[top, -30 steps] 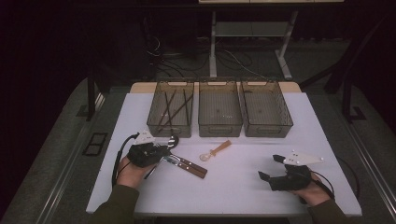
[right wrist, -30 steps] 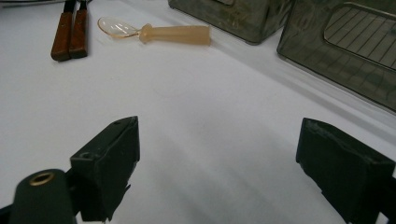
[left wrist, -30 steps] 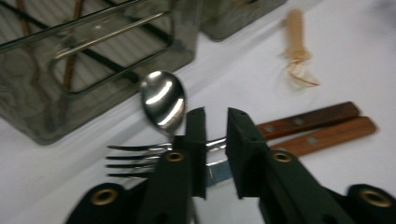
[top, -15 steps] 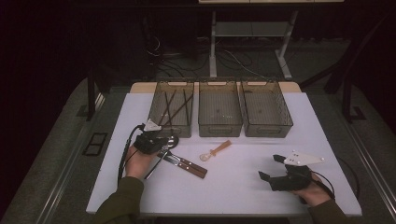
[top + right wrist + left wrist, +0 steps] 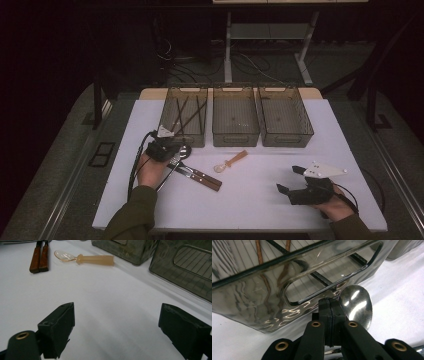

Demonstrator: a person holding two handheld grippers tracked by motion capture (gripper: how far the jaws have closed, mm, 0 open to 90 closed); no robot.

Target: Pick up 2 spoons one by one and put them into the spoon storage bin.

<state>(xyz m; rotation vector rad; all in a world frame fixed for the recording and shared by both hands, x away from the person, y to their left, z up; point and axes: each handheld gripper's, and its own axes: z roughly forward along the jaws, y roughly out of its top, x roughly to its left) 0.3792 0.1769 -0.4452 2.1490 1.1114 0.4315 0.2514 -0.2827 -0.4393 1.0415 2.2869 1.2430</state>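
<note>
Left gripper (image 5: 329, 312) clamped tight beside the metal spoon (image 5: 357, 305) by the bin (image 5: 249, 297); right gripper (image 5: 116, 327) rests wide open, empty.

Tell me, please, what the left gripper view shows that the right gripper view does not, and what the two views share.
Left gripper view: the left gripper with its black jaws shut, a shiny metal spoon bowl beside their tips, and thin brown sticks inside a smoky clear plastic bin.
Right gripper view: the right gripper with its jaws open, a pale translucent plastic spoon and two brown wooden handles.
Both: the white tabletop and smoky plastic bins.
</note>
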